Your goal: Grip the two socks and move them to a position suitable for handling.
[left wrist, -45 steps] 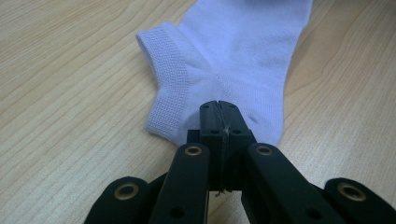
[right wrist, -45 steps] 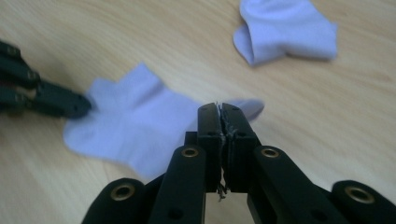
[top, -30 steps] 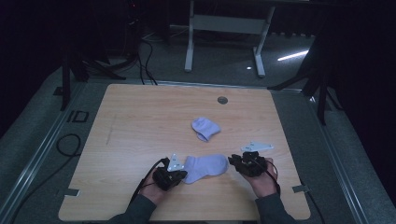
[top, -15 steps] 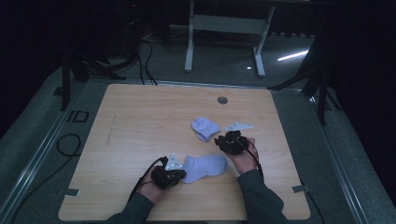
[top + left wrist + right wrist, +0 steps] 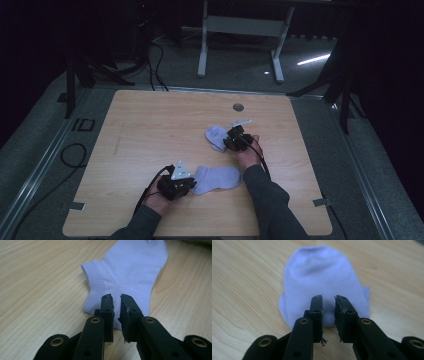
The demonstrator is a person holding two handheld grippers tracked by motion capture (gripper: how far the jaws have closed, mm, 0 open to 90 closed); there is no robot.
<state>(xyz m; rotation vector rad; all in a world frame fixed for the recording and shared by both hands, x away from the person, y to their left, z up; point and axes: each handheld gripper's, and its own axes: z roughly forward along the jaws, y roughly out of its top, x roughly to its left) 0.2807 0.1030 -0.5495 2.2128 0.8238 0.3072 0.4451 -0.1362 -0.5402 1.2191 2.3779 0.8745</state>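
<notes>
— Pale lilac cotton, nearest the person: is that the flat sock (image 5: pixel 218 178)?

— Yes. It lies stretched out on the wooden desk (image 5: pixel 150 130), near the front edge, with its ribbed cuff toward the left tongs (image 5: pixel 186 184). In the left gripper view the same sock (image 5: pixel 130 272) runs away from the black jaws, cuff at the left, foot reaching up and to the right.

— What are the left tongs (image 5: pixel 116 315) doing?

— Their jaws stand narrow, with a slim gap between them, and they have just been opening a little. The tips sit over the sock's near edge; no cloth shows pinched in the gap, so they hold nothing that I can see.

— And farther back?

— A second sock (image 5: pixel 216 136), bunched into a rounded lump, lies near the middle of the desk, well apart from the flat one. The right tongs (image 5: pixel 231 140) sit just beside it on its right, the person's right hand (image 5: pixel 247 152) behind them.

— Are those gripping it?

— In the right gripper view the right tongs (image 5: pixel 329 315) are also narrow, and have just been closing slightly. The lump (image 5: pixel 323 285) rises right behind the tips, but the gap between the jaws looks bare of cloth.

— Anything beyond?

— A small round grommet (image 5: pixel 238 107) near the desk's far edge.
</notes>
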